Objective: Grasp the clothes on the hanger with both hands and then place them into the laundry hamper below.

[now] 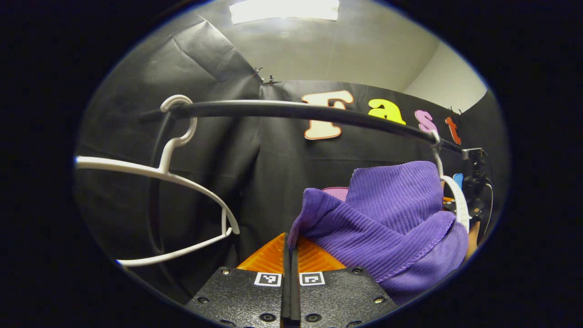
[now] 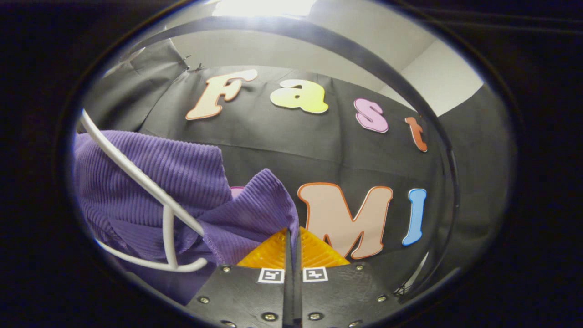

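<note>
Left gripper (image 1: 290, 248) pinched on ribbed purple cloth (image 1: 387, 214) corner; right gripper (image 2: 293, 239) likewise. Bare white hanger (image 1: 182, 182) leftward on black rail (image 1: 296, 110).

A curved black metal rail (image 1: 291, 110) is seen overhead. An empty white plastic hanger (image 1: 173, 177) is hooked on its left end; a second white hanger (image 1: 455, 191), draped with ribbed purple knit clothing (image 1: 391, 218), is hung farther right.

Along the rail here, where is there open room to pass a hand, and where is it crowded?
Free: the gap under the rail between the bare hanger and the purple cloth; in the right gripper view, right of the cloth toward the rail's bend. Crowded: around the cloth, where its hanger, the left gripper and the right gripper meet.
</note>
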{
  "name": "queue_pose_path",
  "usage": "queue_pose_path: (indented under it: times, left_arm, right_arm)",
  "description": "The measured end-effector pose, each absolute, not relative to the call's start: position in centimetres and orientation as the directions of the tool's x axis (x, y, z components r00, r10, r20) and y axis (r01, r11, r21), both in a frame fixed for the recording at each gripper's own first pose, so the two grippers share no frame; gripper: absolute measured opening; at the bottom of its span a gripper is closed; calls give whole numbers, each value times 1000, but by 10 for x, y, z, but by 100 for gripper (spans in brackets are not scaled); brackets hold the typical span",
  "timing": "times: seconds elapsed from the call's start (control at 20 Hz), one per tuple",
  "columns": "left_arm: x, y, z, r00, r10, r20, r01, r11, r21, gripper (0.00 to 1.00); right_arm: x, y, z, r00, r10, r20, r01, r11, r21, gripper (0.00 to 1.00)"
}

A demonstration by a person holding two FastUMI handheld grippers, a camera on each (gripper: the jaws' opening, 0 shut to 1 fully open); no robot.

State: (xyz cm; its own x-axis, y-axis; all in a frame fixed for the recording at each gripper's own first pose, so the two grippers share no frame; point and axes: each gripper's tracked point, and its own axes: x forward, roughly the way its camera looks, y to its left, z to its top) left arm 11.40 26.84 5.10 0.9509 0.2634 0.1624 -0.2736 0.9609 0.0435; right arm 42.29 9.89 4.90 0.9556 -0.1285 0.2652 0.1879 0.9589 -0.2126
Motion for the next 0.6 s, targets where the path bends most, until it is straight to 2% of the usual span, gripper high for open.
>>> queue_pose_path:
  times: [0.3, 0.45, 0.6]
  left_arm:
    - [128, 285, 12, 945, 310, 102, -318, 945, 72, 0]
    - [138, 273, -23, 968, 249, 22, -249, 968, 15, 0]
    - [137, 264, -44, 971, 240, -5, -239, 969, 55, 0]
  right_arm:
    - [443, 68, -7, 966, -197, 168, 225, 960, -168, 1]
    - [447, 85, -53, 993, -101, 62, 107, 989, -106, 0]
    - [432, 89, -82, 994, -103, 35, 106, 986, -126, 0]
